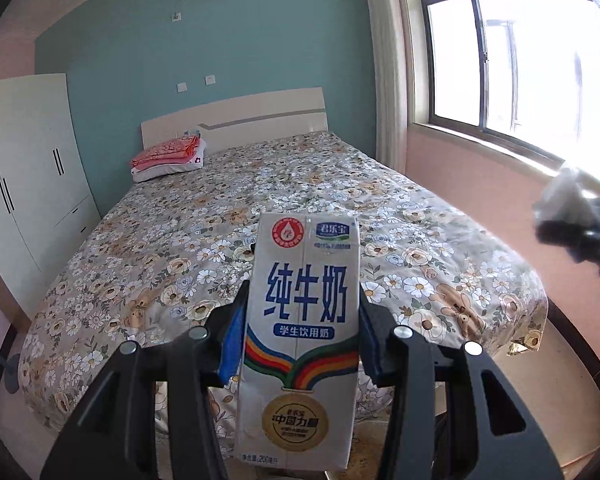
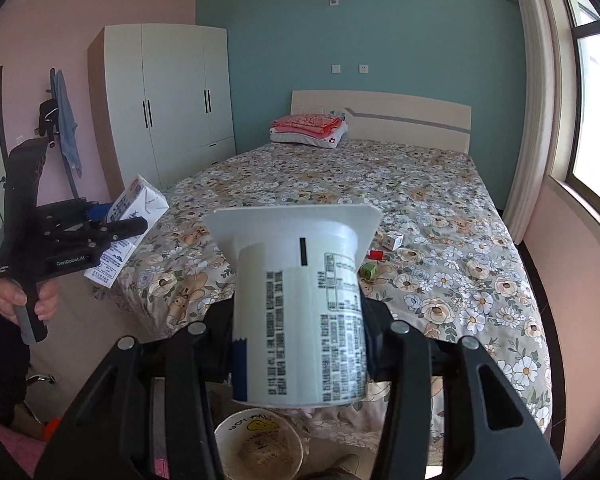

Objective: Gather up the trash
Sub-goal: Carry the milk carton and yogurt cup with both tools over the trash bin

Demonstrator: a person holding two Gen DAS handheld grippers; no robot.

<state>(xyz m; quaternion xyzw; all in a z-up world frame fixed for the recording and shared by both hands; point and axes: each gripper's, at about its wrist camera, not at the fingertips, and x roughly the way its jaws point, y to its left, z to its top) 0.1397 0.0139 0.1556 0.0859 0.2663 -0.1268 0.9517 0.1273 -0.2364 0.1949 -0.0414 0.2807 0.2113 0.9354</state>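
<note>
Milk carton (image 1: 304, 332) between left fingers (image 1: 233, 344)

Cup (image 2: 300, 312) label print blurred, unreadable

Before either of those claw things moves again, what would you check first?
1. Left gripper holds the milk carton on both sides: ok.
2. Right gripper holds the white cup: ok.
3. Cup is over the round bin below: ok, roughly; the depth is hard to judge.
4. Bin has room: cannot tell, something already lies inside.
5. Small boxes left on the bed: not ok, uncollected.
6. The two grippers are apart: ok.
</note>
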